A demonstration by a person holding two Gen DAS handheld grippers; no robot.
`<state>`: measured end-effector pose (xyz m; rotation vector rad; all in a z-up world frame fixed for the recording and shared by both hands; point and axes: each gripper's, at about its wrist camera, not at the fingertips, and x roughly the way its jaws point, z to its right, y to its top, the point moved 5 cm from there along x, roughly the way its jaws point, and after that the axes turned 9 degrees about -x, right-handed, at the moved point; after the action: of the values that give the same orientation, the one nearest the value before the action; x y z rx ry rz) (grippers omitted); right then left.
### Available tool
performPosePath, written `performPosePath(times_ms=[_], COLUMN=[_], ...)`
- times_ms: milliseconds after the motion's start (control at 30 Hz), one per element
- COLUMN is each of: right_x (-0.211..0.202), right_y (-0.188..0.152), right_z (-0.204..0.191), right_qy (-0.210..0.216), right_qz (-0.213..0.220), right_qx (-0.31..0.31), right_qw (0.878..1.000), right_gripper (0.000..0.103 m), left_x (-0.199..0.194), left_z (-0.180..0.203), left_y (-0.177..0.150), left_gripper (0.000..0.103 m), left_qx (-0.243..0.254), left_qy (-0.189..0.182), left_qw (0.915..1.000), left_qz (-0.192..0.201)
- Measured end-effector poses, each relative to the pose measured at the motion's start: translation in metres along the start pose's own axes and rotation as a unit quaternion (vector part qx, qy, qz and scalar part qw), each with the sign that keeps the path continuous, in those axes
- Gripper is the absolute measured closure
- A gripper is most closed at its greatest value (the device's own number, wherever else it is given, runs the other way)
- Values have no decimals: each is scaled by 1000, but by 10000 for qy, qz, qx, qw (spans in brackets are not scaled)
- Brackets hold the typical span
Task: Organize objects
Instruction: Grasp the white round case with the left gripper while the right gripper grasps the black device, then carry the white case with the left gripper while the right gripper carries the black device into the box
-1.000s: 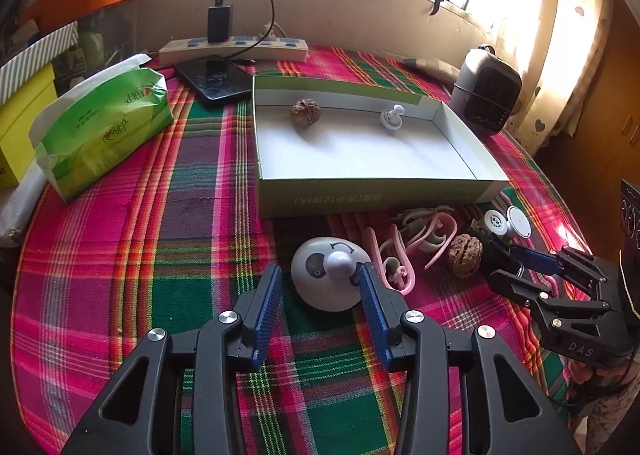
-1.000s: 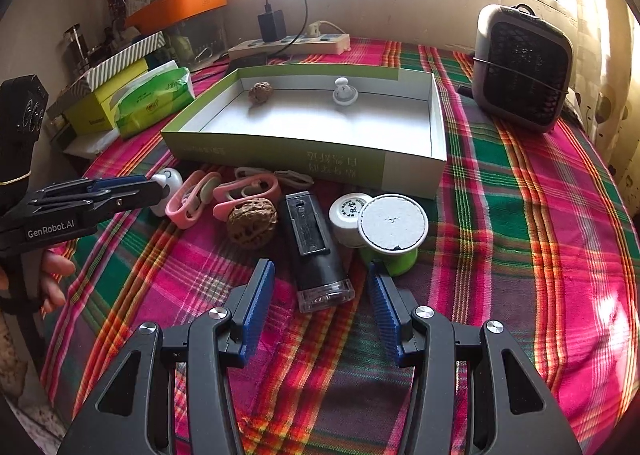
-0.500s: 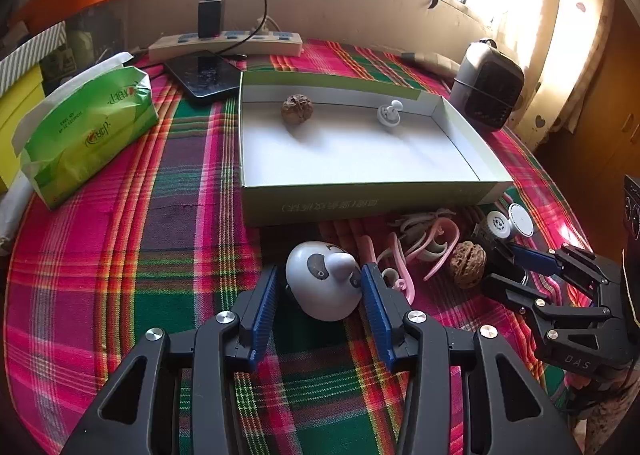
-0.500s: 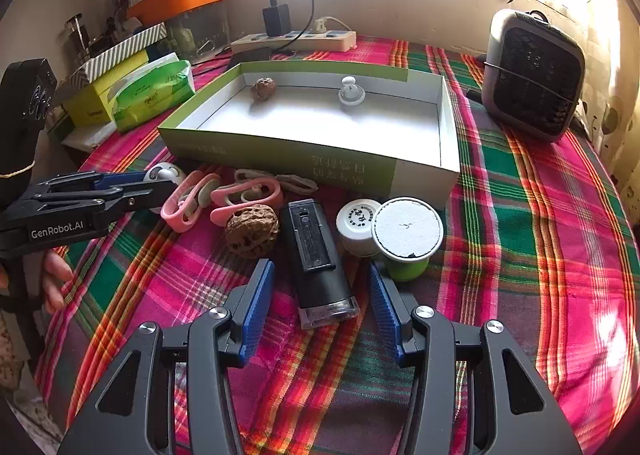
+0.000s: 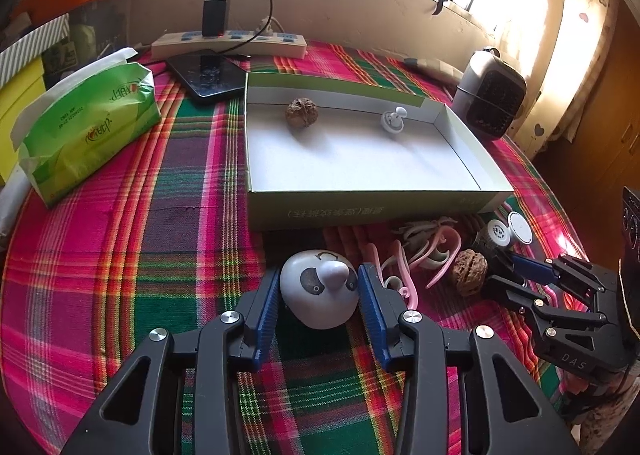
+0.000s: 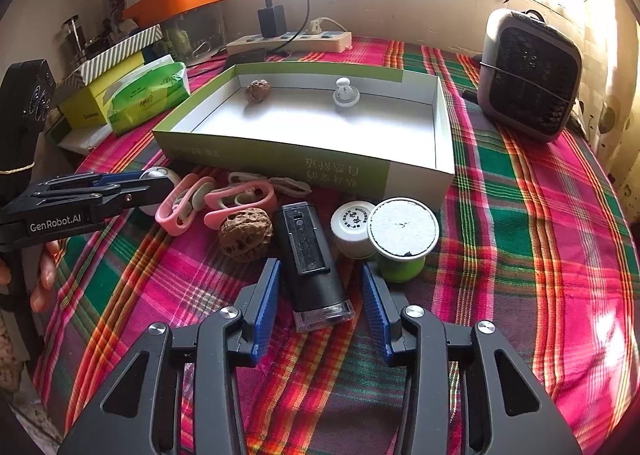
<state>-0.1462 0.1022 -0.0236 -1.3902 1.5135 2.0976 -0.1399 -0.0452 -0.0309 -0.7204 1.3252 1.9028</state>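
While both sets of jaws have just been closing, the left gripper (image 5: 319, 297) is bracketing the panda toy (image 5: 319, 289), its pads at the toy's sides, apparently just touching rather than squeezing. The right gripper (image 6: 320, 301) is narrowing around the black device (image 6: 310, 263), with gaps showing on both sides. Both hands are seemingly starting picks for the box (image 5: 360, 205), where a walnut (image 5: 301, 112) and a white knob (image 5: 393, 120) are already lying. Another walnut (image 6: 246, 233), pink clips (image 6: 216, 201) and two caps (image 6: 386, 229) are waiting on the cloth beside it. Readable writing: "GenRobot.AI" on the left gripper, "DAS" on the right; the box print is appearing inverted and unclear.
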Motion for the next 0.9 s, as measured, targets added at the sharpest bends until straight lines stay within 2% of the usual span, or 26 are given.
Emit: performPosePath(times_ms=[233, 300, 900], right_x=[0, 0, -1], right_y=[0, 0, 0], right_z=[-1, -2, -3], right_qy=[-4, -1, 18], right_qz=[-2, -2, 8], right_qx=[-58, -75, -49], right_qw=[10000, 10000, 10000], right_gripper=[68, 74, 74], left_x=[-1, -1, -2], left_z=[-1, -1, -2], left_y=[0, 0, 0], left_gripper=[67, 67, 69], left_qx=[-26, -31, -29], left_qy=[-4, -3, -11], left_qw=[10000, 10000, 10000], left_qz=[10, 11, 28])
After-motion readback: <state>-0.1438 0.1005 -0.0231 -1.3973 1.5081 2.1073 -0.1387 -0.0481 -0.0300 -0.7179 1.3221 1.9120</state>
